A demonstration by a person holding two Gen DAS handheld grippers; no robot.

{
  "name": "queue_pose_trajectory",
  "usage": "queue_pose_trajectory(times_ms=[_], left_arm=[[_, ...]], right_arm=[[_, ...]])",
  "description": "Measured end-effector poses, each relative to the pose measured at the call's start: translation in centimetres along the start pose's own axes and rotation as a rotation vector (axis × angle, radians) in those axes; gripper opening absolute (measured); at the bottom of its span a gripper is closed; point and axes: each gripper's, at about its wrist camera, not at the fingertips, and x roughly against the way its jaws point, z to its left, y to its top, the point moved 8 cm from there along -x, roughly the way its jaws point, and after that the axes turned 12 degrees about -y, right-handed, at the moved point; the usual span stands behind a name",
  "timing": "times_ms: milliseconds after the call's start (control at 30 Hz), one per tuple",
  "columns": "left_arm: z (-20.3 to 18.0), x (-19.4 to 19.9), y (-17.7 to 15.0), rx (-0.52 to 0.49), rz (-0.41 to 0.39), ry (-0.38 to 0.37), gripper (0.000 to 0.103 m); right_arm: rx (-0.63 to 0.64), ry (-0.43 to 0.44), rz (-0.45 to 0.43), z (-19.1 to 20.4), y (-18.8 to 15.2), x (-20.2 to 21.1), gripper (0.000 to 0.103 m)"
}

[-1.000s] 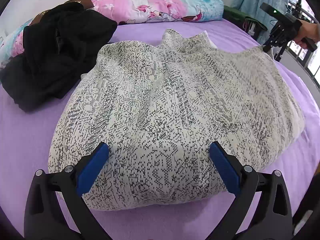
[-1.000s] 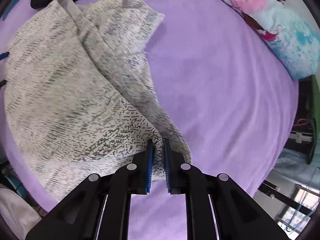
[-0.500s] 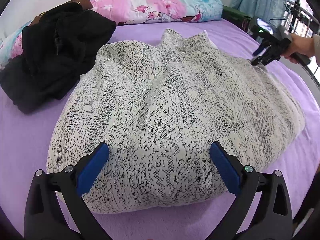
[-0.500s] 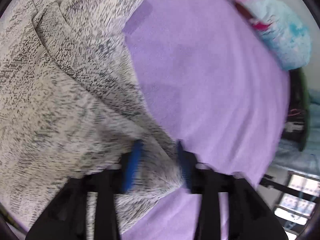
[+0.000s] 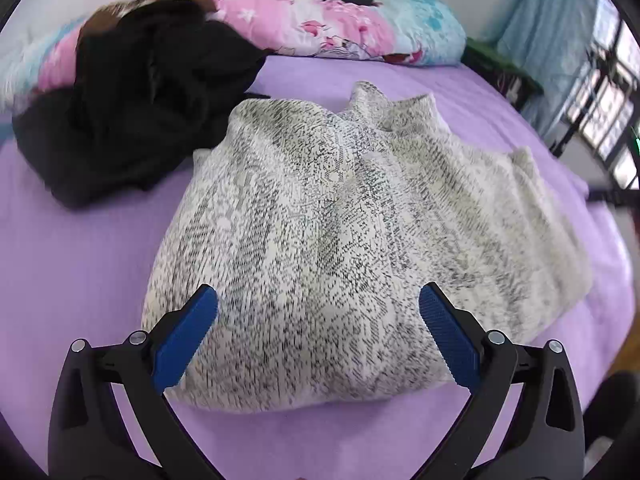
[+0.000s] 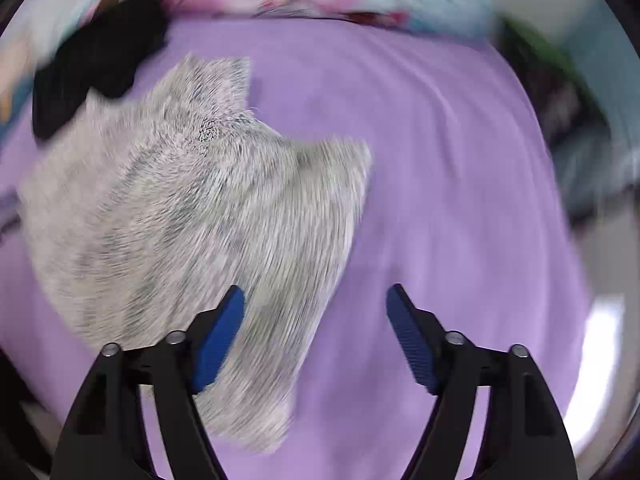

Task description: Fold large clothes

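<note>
The speckled knit [image 5: 352, 240] lies in a rumpled heap mid-bed on the purple sheet [image 5: 80, 248], part-folded, not yet flat or squared. A black pile [image 5: 132, 120] sits at its ten o'clock and a floral quilt [image 5: 320, 28] at twelve.

The left gripper [image 5: 318, 320] hovers over the knit's near edge, jaws wide apart, nothing between them. The right gripper [image 6: 316, 320] is over the knit's edge at the knit's four o'clock in its blurred view, jaws opening, pads clear of the cloth below.

Judged from this, a fold has just been laid and the hands are between grasps. The next move calls for picking fresh hold points, likely the loose corner at the knit's two o'clock and the near hem, then smoothing.

No brand, label or writing can be read.
</note>
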Motion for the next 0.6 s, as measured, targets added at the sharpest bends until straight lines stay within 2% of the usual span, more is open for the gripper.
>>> queue_pose_trajectory(times_ms=[67, 100, 200, 300, 433, 500, 600], left_arm=[[0.1, 0.6, -0.6, 0.053, -0.007, -0.047, 0.097], [0.3, 0.9, -1.0, 0.071, -0.009, -0.047, 0.097], [0.6, 2.1, -2.3, 0.121, -0.032, -0.052, 0.097], [0.5, 3.2, -3.8, 0.140, -0.043, -0.039, 0.097], [0.4, 4.3, -5.7, 0.189, -0.044, -0.057, 0.097], [0.5, 5.1, -6.4, 0.240, -0.065, -0.076, 0.097], [0.7, 6.3, -7.9, 0.317, -0.090, -0.103, 0.097]], right_arm=[[-0.148, 0.084, 0.000, -1.1, -3.6, 0.8, 0.076], [-0.210, 0.116, 0.003, -1.4, -5.9, 1.1, 0.078], [-0.320, 0.168, 0.031, -2.0, -11.1, 1.2, 0.079], [-0.375, 0.206, 0.039, -2.1, -14.7, 1.5, 0.079], [-0.425, 0.274, 0.004, -1.2, -17.6, 2.4, 0.081], [-0.496, 0.321, -0.028, -1.0, -18.7, 3.3, 0.085], [-0.538, 0.353, -0.064, -0.2, -19.5, 3.7, 0.085]])
